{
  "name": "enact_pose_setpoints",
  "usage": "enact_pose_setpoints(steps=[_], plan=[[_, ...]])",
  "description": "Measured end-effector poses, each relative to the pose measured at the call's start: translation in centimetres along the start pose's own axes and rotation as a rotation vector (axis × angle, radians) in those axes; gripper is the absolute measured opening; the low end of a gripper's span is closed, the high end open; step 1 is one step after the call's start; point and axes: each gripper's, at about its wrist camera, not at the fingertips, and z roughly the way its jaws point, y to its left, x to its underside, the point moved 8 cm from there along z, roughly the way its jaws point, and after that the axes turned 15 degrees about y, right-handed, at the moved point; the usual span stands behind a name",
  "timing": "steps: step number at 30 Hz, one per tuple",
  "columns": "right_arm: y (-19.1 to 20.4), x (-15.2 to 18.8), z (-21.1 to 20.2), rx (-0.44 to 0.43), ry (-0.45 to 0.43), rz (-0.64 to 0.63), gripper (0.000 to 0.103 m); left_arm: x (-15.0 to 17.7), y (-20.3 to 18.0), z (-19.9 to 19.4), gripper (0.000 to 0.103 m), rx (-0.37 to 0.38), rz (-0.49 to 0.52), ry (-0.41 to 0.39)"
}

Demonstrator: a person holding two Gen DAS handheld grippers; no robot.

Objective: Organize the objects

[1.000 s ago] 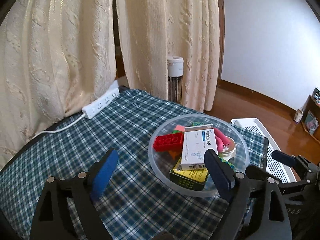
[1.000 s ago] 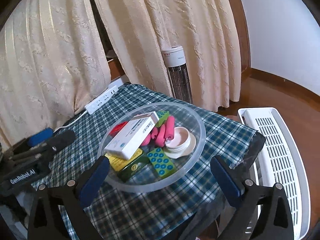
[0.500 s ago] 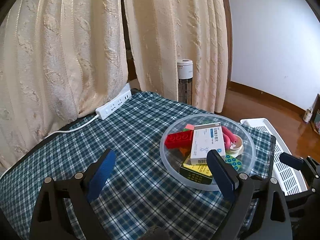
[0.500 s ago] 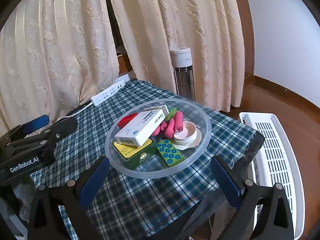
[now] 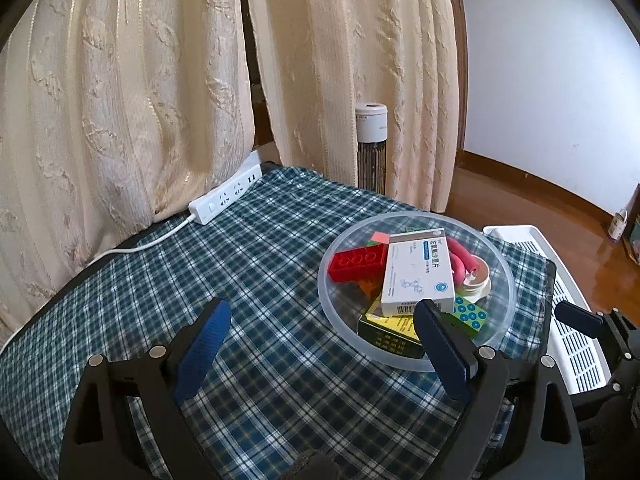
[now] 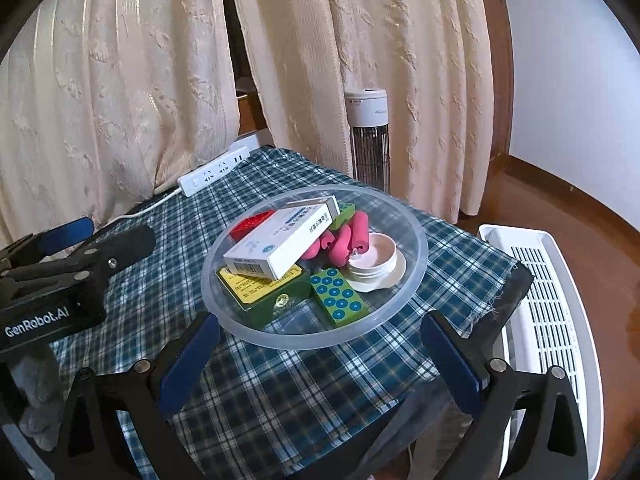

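A clear plastic bowl sits on the plaid tablecloth near its right edge. In it lie a white medicine box, a red brick, pink foam rollers, a white jar lid, a green dotted block and a green-yellow box. My left gripper is open and empty, just short of the bowl's left side. My right gripper is open and empty, at the bowl's near rim.
A white power strip with its cable lies at the table's far left by the cream curtains. A tower fan stands behind the table. A white slatted appliance lies on the wooden floor to the right.
Both grippers have drawn back and risen a little from the bowl, so more tablecloth shows. The jaws stay open. The objects in the bowl have not moved.
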Motion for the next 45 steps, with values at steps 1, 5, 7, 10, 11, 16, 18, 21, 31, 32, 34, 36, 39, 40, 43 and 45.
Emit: enact_pose_setpoints(steps=[1,5,7,10,11,16,18,21,31,32,34,36,39,40,43,45], plan=[[0.0,0.0,0.1,0.0,0.004,-0.001,0.102,0.0,0.0,0.2,0.094,-0.001,-0.001,0.005],[-0.1,0.0,0.6,0.004,0.014,-0.003,0.102,0.2,-0.1,0.7,0.094,0.002,-0.002,0.025],[-0.2,0.0,0.8,0.009,0.016,-0.002,0.102,0.3,0.0,1.0,0.093,0.002,-0.004,0.033],[-0.3,0.0,1.1,0.007,0.024,0.002,0.102,0.3,0.0,1.2,0.093,0.004,-0.006,0.043],[-0.4,0.0,1.2,0.008,0.026,0.002,0.102,0.4,0.0,1.3,0.093,0.005,-0.006,0.045],[-0.3,0.0,1.5,0.018,0.033,0.0,0.102,0.4,0.1,1.5,0.093,0.004,-0.006,0.054],[-0.2,0.1,1.5,0.024,0.033,-0.003,0.102,0.5,0.0,1.6,0.093,0.006,-0.006,0.058],[-0.1,0.1,1.6,0.033,0.035,-0.011,0.102,0.5,-0.1,1.7,0.094,0.015,-0.002,0.065],[0.0,0.0,1.7,0.042,0.036,-0.013,0.102,0.7,-0.2,2.1,0.094,0.027,0.003,0.079],[0.0,0.0,1.8,0.043,0.036,-0.013,0.102,0.7,-0.2,2.1,0.094,0.028,0.003,0.08],[0.0,0.0,1.8,0.045,0.036,-0.012,0.102,0.8,-0.2,2.2,0.093,0.035,0.003,0.083],[0.0,0.0,1.8,0.045,0.038,-0.011,0.102,0.8,-0.2,2.2,0.094,0.044,0.0,0.085],[0.0,0.1,1.8,0.044,0.039,-0.009,0.102,0.7,-0.2,2.2,0.093,0.043,-0.001,0.084],[0.0,0.1,1.8,0.043,0.04,-0.009,0.102,0.7,-0.1,2.2,0.094,0.04,-0.002,0.084],[-0.1,0.2,1.8,0.042,0.041,-0.008,0.102,0.7,-0.1,2.2,0.094,0.035,0.0,0.082],[-0.1,0.2,1.9,0.041,0.042,-0.008,0.102,0.7,-0.1,2.2,0.094,0.033,0.004,0.077]])
